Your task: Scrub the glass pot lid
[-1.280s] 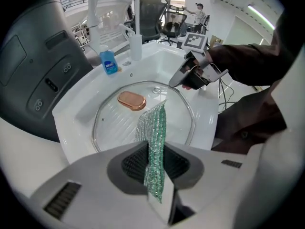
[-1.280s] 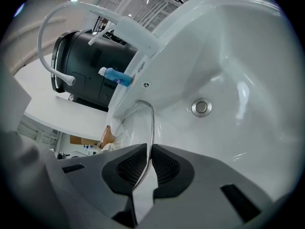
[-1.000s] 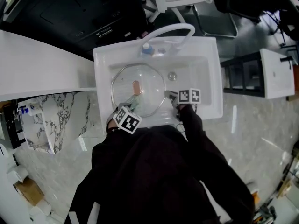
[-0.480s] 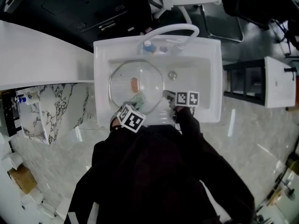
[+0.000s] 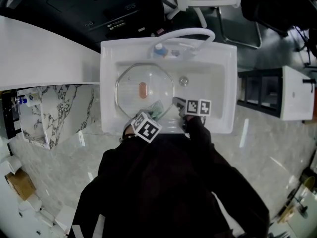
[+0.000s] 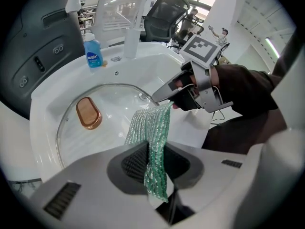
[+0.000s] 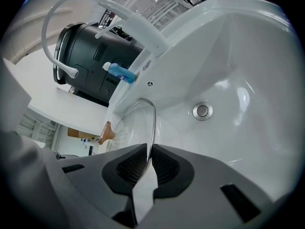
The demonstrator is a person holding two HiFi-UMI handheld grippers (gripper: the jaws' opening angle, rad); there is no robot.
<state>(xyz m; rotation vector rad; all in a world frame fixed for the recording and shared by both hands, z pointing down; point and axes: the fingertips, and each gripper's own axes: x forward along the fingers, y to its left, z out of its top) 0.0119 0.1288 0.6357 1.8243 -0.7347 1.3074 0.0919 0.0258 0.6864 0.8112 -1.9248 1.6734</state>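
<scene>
Head view: the glass pot lid (image 5: 130, 83) lies in the left half of the white sink (image 5: 225, 68), with its brown knob (image 5: 142, 89) facing up. The left tool (image 5: 153, 112) is at the lid's near edge and carries a green mesh cloth (image 5: 157, 107). The right tool (image 5: 176, 101) meets the lid's near right rim.

Left gripper view: the jaws are clamped on the cloth. It stands forward from them and droops over the lid's near edge. Contact with the glass cannot be confirmed. A blue bottle (image 6: 94, 53) stands on the back ledge.

Right gripper view: the jaws are closed on the lid's thin metal rim, which runs straight between the pads. The drain (image 7: 203, 110) lies to the right, apart from the lid.

Assessment: the lid is stiff and breakable, probably of moderate weight, and likely slick if wet. The metal rim is the sound place to grip, as the right tool does now. The knob is the alternative. The cloth is soft and limp, so it needs firm pressing to scrub.
</scene>
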